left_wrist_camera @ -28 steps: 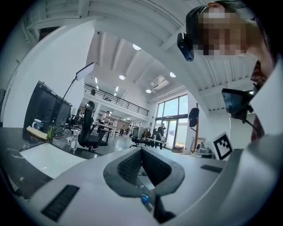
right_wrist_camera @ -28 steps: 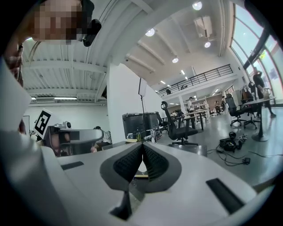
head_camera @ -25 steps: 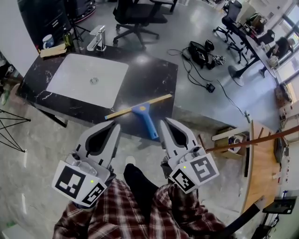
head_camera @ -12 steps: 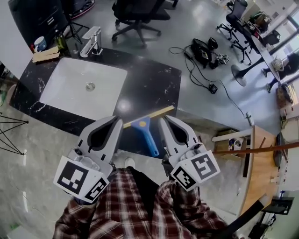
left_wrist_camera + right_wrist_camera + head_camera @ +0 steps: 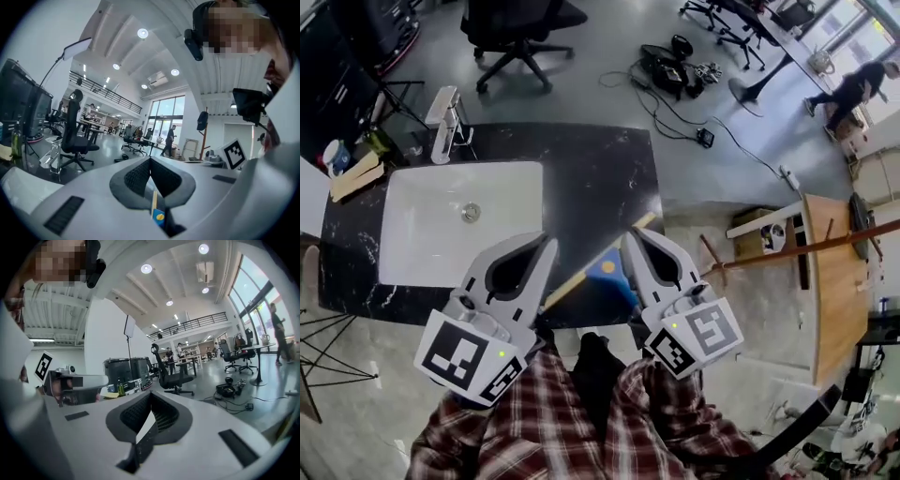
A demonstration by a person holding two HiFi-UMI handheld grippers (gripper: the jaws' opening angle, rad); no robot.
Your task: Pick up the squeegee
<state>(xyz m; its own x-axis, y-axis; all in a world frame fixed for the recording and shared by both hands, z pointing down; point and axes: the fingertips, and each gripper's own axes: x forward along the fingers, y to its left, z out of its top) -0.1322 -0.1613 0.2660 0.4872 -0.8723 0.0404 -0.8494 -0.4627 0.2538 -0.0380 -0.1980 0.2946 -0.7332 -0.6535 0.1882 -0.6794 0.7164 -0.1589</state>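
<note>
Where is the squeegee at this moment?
In the head view the squeegee lies on the black counter, right of the sink, at the near edge between the left gripper and the right gripper.

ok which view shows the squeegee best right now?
Head view: the squeegee lies on the dark counter, yellow blade and blue handle partly covered by the left gripper and right gripper. Left gripper view catches only a sliver of it below its jaws. Right gripper view shows none of it.
</note>
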